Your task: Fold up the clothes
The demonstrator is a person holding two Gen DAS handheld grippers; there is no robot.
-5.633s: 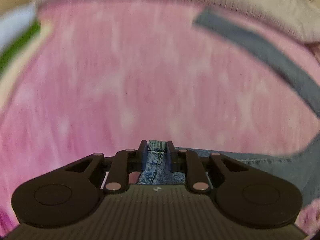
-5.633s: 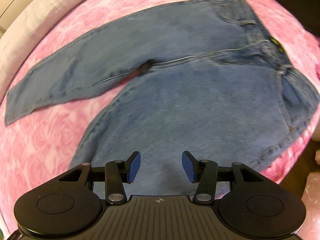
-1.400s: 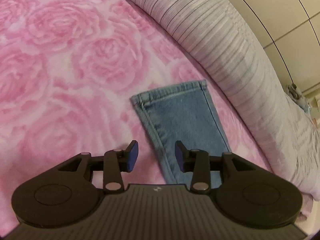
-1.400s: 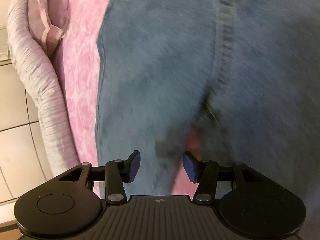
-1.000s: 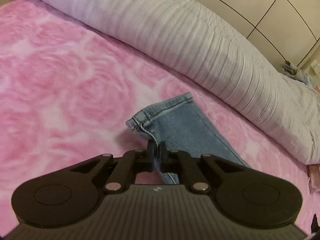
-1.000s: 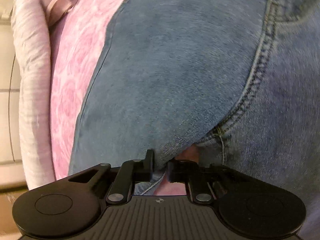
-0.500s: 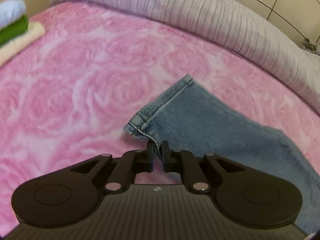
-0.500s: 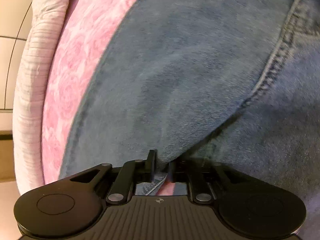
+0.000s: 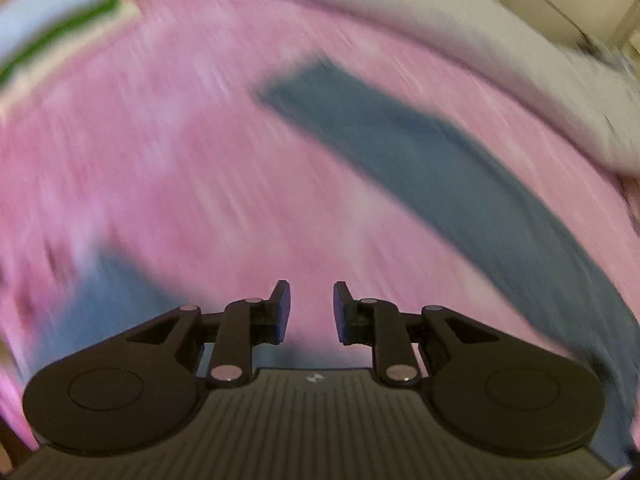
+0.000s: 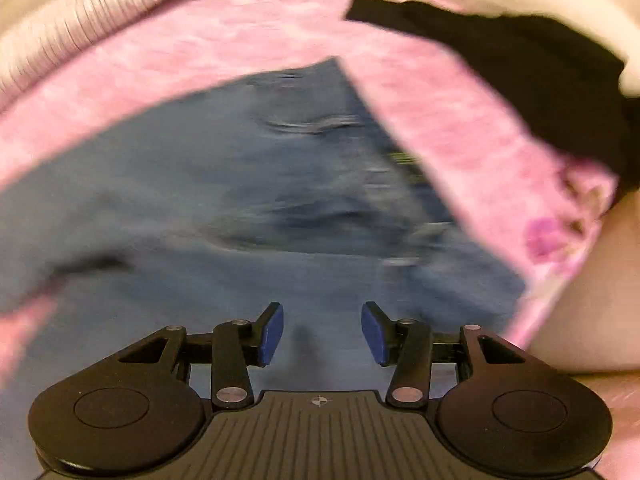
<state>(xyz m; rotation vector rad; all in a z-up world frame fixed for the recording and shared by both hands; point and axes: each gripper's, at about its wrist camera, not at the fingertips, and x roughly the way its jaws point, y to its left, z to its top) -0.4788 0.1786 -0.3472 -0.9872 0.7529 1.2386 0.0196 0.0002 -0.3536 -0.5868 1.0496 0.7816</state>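
Blue jeans lie on a pink rose-patterned blanket. In the blurred left wrist view one jeans leg [image 9: 420,160] runs from the upper middle down to the right, and another denim patch [image 9: 100,300] shows at lower left. My left gripper [image 9: 311,308] hovers over pink blanket, its jaws opening with nothing between them. In the right wrist view the jeans' waist and seat [image 10: 248,184] fill the middle. My right gripper [image 10: 322,332] is above the denim, jaws opening, nothing held.
A grey ribbed bolster [image 9: 460,28] runs along the far side of the bed. A stack of folded white, green and cream cloth [image 9: 52,36] sits at upper left. A black garment [image 10: 520,80] lies at upper right beyond the pink blanket [image 10: 460,120].
Both grippers have let go of the denim and opened. The left one swept away from the leg hem, which now lies farther off. The right one rose and rolled over the jeans.
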